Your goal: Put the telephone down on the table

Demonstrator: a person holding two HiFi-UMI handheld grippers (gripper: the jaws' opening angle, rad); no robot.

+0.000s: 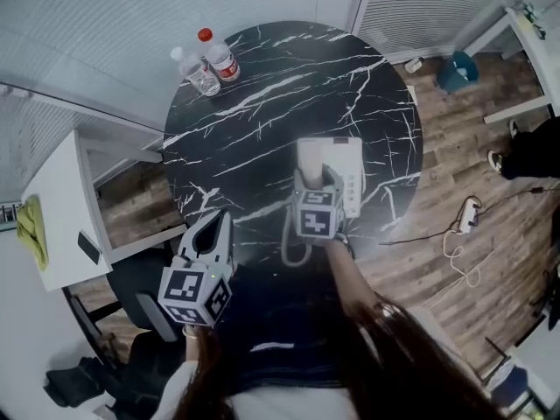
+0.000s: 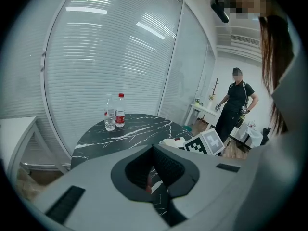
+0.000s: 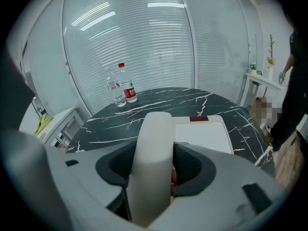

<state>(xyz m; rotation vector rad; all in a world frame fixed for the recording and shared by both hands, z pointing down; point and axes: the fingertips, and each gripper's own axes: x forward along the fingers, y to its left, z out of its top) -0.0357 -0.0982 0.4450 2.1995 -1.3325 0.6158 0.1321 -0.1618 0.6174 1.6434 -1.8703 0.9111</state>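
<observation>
Black marble bench (image 1: 262,103) bears the white telephone base (image 1: 350,160). Right gripper (image 3: 155,166) fingers clamp the white handset (image 3: 153,143); left gripper (image 2: 155,174) fingers sit closed, empty. Next: lower handset, release.

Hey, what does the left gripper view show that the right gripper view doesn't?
Only the left gripper view: the left tool, jaws together with nothing between them, and the marker cube on the right tool. Only the right gripper view: the white handset clamped in the right tool's jaws, plus a yellow cloth on the white shelf. Both: the black marble table, the two bottles on it and the phone base.
</observation>
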